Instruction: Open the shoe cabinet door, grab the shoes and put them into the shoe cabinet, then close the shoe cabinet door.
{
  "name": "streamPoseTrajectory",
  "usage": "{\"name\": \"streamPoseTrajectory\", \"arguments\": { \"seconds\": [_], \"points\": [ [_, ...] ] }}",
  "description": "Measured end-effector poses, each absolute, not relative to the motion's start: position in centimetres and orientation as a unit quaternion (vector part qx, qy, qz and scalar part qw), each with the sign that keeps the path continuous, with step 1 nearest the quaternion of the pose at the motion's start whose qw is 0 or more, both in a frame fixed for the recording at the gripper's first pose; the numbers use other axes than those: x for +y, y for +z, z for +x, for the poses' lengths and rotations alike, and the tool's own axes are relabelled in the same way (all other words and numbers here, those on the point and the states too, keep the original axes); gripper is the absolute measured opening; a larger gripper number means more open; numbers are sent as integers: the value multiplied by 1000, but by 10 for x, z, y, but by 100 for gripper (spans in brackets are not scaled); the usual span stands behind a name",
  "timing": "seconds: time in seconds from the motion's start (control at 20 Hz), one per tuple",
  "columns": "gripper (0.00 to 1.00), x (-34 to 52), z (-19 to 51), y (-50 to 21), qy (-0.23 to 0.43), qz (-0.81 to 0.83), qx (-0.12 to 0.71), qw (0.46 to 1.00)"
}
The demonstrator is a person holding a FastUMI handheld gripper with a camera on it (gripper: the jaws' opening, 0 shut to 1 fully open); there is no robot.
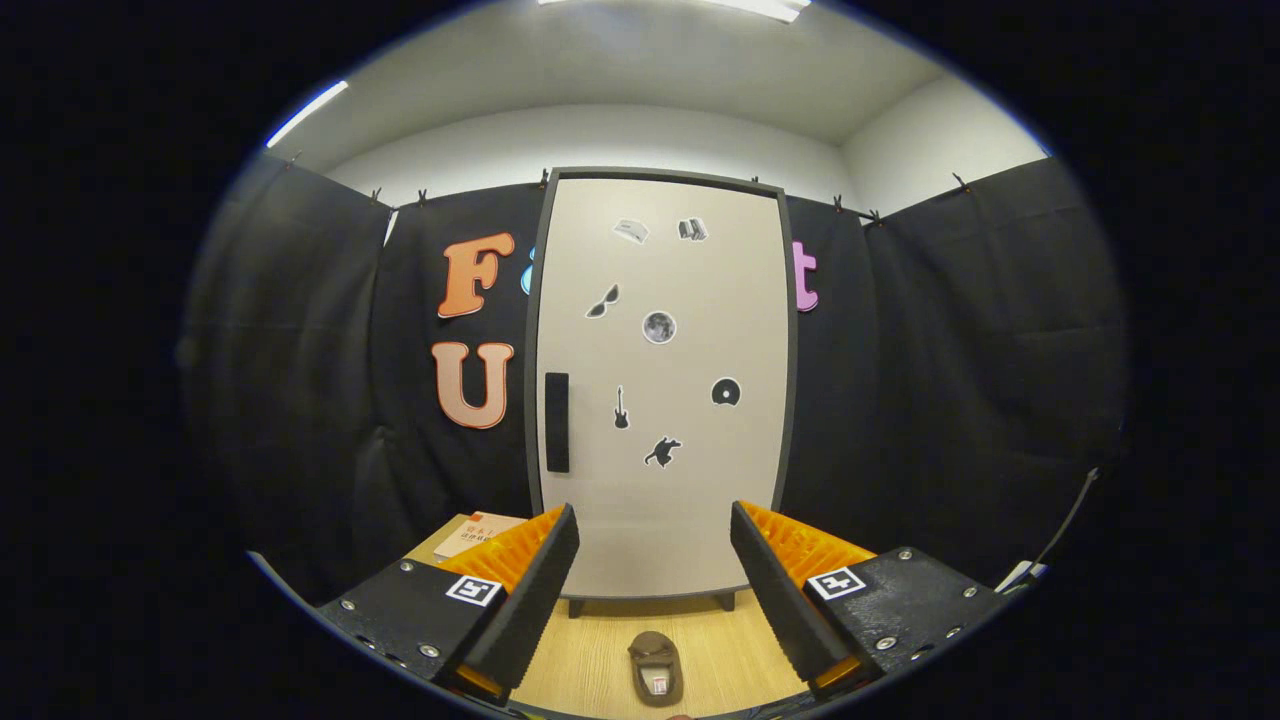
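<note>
Open tool [655, 560] frames shoe [655, 667] before closed shoe cabinet [660, 400].

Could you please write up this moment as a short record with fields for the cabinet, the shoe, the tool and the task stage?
cabinet: tall shoe cabinet, door shut, stickers on it, standing on short legs beyond the fingers
handle: dark vertical handle at the door's left edge
shoe: one brown shoe on the wooden floor, between the fingers, in front of the cabinet
tool: tool open, holding nothing, facing the door
stage: door not yet opened
</note>
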State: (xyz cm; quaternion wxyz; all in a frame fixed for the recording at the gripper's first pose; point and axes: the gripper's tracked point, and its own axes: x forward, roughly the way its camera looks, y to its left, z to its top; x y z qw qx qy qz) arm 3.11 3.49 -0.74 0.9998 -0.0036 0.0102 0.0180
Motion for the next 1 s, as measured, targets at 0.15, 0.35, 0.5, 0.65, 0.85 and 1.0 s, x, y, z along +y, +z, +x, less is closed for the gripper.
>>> {"name": "streamPoseTrajectory", "arguments": {
  "seconds": [0.15,0.35,0.5,0.65,0.85,1.0],
  "points": [
    [96,49,50,-9,32,-8,10,999],
    [96,72,80,-14,50,-13,13,999],
    [96,90,104,-18,64,-10,17,998],
    [96,107,129,-18,77,-9,16,997],
    [96,128,161,-18,91,-6,18,996],
    [96,144,182,-15,102,-5,15,995]
  ]
}}
